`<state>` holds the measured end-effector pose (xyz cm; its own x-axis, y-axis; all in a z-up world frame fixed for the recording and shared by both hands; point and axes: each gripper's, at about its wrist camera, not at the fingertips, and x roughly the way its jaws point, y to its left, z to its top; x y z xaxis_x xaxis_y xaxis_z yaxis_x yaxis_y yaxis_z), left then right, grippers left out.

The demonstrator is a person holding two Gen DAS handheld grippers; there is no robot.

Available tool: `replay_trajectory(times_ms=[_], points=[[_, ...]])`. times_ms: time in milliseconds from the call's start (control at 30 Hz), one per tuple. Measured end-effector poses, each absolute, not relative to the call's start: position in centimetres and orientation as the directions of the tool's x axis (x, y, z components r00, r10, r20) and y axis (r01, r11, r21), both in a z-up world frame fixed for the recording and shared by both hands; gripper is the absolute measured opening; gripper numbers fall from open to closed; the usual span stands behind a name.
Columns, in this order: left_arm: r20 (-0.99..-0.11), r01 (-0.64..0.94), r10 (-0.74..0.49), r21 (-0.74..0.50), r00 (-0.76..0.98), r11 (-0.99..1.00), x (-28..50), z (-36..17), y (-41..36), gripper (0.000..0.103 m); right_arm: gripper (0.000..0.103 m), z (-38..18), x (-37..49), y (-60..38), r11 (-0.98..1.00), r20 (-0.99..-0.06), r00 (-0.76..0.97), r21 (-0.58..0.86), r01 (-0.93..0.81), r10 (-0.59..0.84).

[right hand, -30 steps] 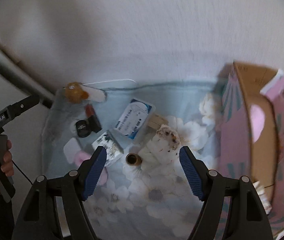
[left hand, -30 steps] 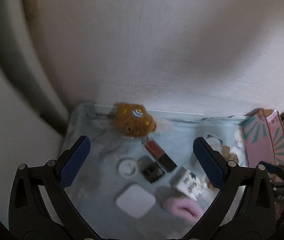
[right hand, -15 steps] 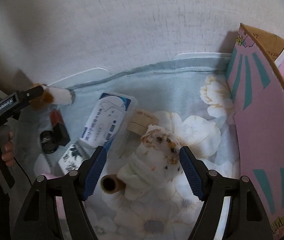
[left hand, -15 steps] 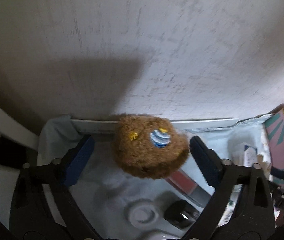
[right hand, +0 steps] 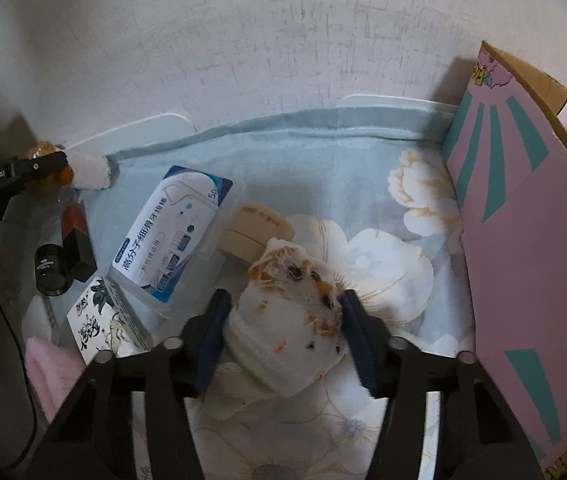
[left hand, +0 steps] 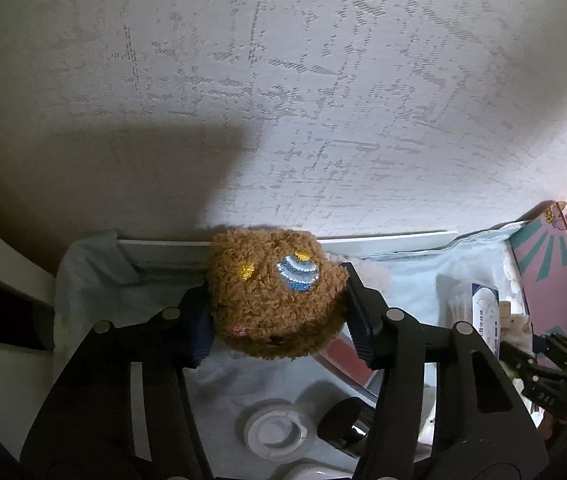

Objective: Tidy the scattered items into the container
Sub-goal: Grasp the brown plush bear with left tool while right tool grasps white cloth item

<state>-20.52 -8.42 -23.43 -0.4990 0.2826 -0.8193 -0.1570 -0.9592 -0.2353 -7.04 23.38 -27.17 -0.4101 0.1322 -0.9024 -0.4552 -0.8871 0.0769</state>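
Note:
My left gripper (left hand: 277, 320) is shut on a fuzzy brown plush toy (left hand: 271, 296) with a blue and yellow patch, near the wall at the table's far left corner. It also shows far left in the right wrist view (right hand: 49, 168). My right gripper (right hand: 283, 336) is shut on a white rolled sock (right hand: 287, 332) with orange and dark specks, lying on the flowered cloth (right hand: 363, 184). The pink and teal cardboard box (right hand: 523, 240) stands open at the right, and appears at the right edge in the left wrist view (left hand: 551, 276).
On the cloth lie a floss pick box (right hand: 175, 232), a tan tape roll (right hand: 255, 228), a black lens (right hand: 49, 276), a red and black box (right hand: 75, 236), a patterned small box (right hand: 103, 324) and a pink item (right hand: 51, 364). A white round lid (left hand: 275, 432) lies below the plush. The wall is close behind.
Both grippers moved forward and closed: the left one onto the brown plush toy, the right one onto the white sock.

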Motion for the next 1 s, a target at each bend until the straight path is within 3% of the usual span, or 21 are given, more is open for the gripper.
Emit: replay_trajectory(times_ms=[167, 600, 1000], points=[[-0.811, -0.153, 0.283, -0.238, -0.511, -0.959, -19.8, -22.6, -8.1, 0.050, 0.030, -26.2, -6.4, 23.4, -0.898, -0.895, -0.422, 0.057, -0.437, 0.148], [-0.767, -0.116, 0.281, -0.264, -0.577, -0.958, -17.7, -17.5, -9.9, 0.050, 0.029, -20.9, -4.4, 22.9, -0.926, -0.855, -0.496, 0.050, -0.373, 0.154], [-0.777, -0.092, 0.250, -0.243, -0.578, -0.966, -14.0, -10.3, -5.5, 0.050, 0.029, -13.8, -3.8, 22.5, -0.969, -0.847, -0.531, 0.135, -0.209, -0.003]])
